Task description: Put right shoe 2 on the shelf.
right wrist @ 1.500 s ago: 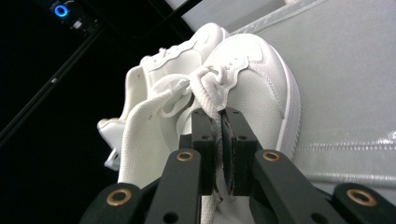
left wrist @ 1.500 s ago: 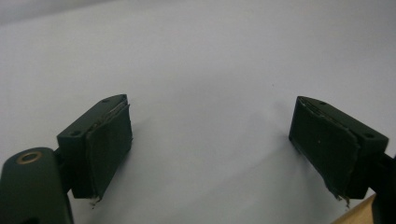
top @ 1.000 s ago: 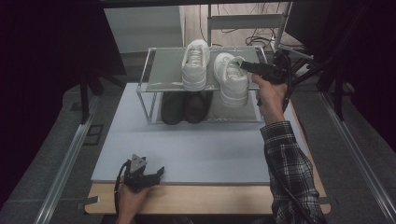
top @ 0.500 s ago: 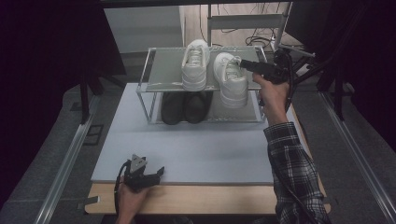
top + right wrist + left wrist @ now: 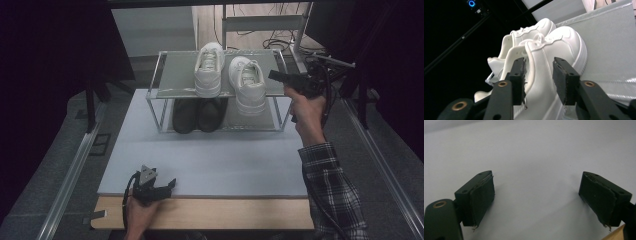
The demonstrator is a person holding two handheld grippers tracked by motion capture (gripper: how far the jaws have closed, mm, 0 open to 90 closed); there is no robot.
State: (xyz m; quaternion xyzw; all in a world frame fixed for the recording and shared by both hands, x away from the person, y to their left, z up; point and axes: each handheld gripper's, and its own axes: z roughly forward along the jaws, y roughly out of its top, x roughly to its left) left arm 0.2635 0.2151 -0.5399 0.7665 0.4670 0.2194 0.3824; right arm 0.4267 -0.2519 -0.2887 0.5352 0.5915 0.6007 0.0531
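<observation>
2 white shoes point(image 5: 230, 75) sit on the top shelf of the rack point(image 5: 170, 82), 2 black shoes point(image 5: 197, 115) beneath. The right gripper point(image 5: 274, 76) hovers beside the rack's right end, jaws partly apart, empty. The left gripper point(image 5: 165, 186) rests well before the rack, jaws wide.

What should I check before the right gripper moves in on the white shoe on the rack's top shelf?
1. Right gripper open: ok, the jaws stand apart.
2. Aim: ok, in the right gripper view the jaws line up on the side wall of the nearer white shoe.
3. Contact made: cannot tell, the pads look just short of the shoe.
4. Neighbour clearance: not ok, the second white shoe sits close beside the target on the top shelf.
5. Shoe seating: not ok, the nearer shoe's heel overhangs the shelf's front edge.
6. Left gripper out of the way: ok, open on the white mat, holding nothing.
</observation>
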